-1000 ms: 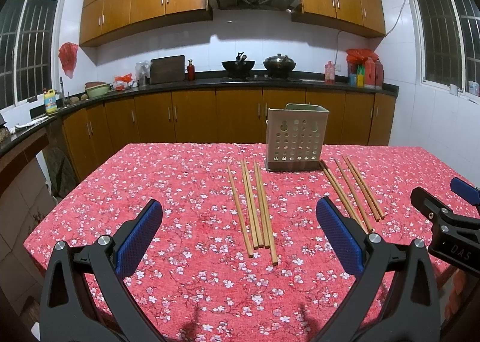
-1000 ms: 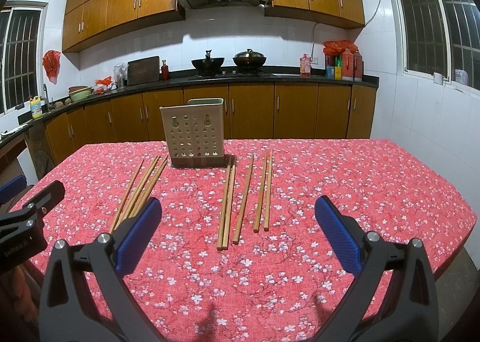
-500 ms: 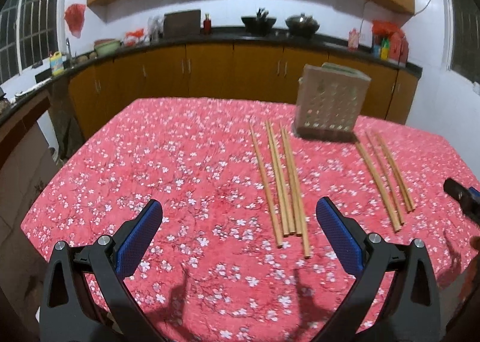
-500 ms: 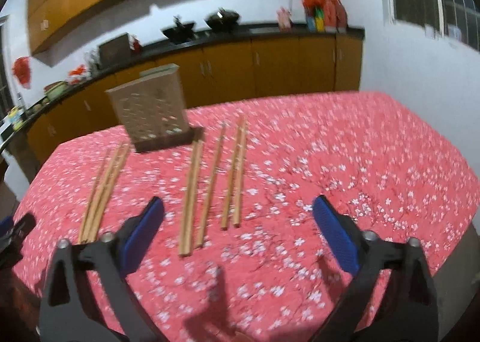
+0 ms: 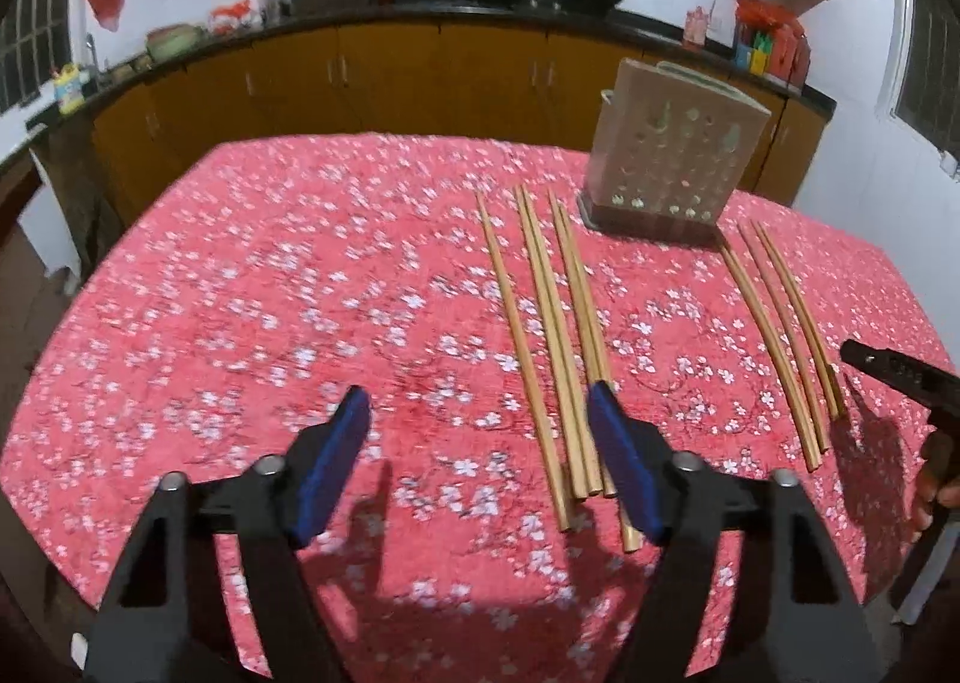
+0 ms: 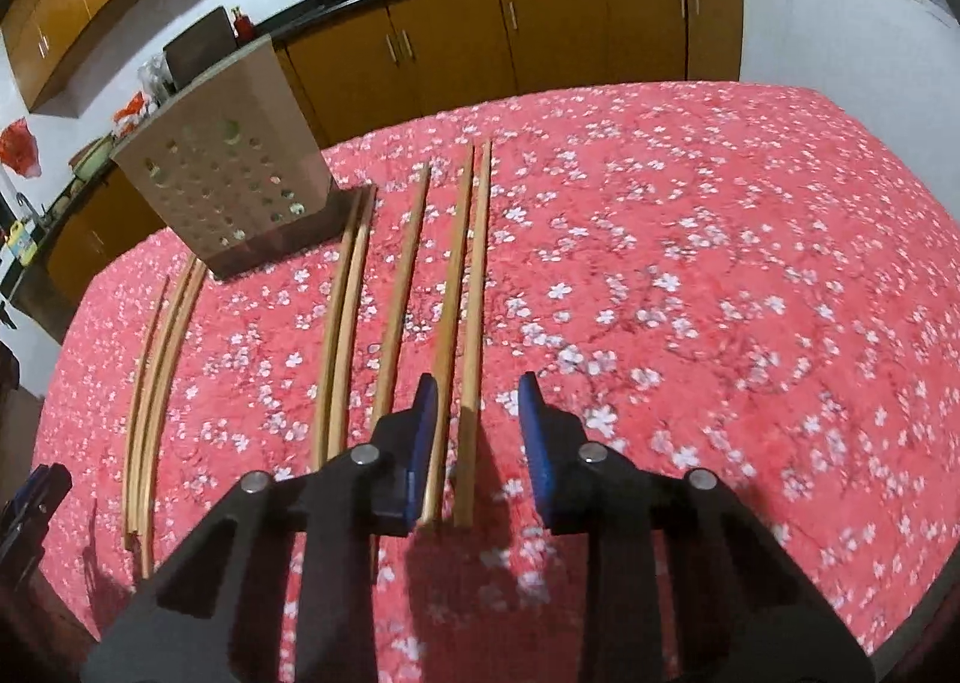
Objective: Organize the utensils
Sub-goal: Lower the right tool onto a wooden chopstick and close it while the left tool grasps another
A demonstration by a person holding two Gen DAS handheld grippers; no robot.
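Observation:
Several wooden chopsticks lie on the red floral tablecloth in two groups. A perforated beige utensil holder (image 5: 675,158) stands beyond them; it also shows in the right wrist view (image 6: 231,179). My left gripper (image 5: 480,458) is open, low over the cloth, its right finger beside the near ends of the left chopstick group (image 5: 555,335). My right gripper (image 6: 477,437) is partly closed, its jaws straddling the near ends of a chopstick pair (image 6: 465,323) without gripping. The right chopstick group (image 5: 780,335) lies by the right gripper's tip (image 5: 894,374).
The table (image 6: 750,263) has kitchen cabinets and a counter (image 5: 420,17) with woks and bottles behind it. Its near edge lies just under both grippers. The left gripper's tip (image 6: 30,497) shows at the left edge of the right wrist view.
Both grippers have tilted down and come closer to the chopsticks. Both jaws have narrowed, the right far more. The right gripper now straddles a chopstick pair.

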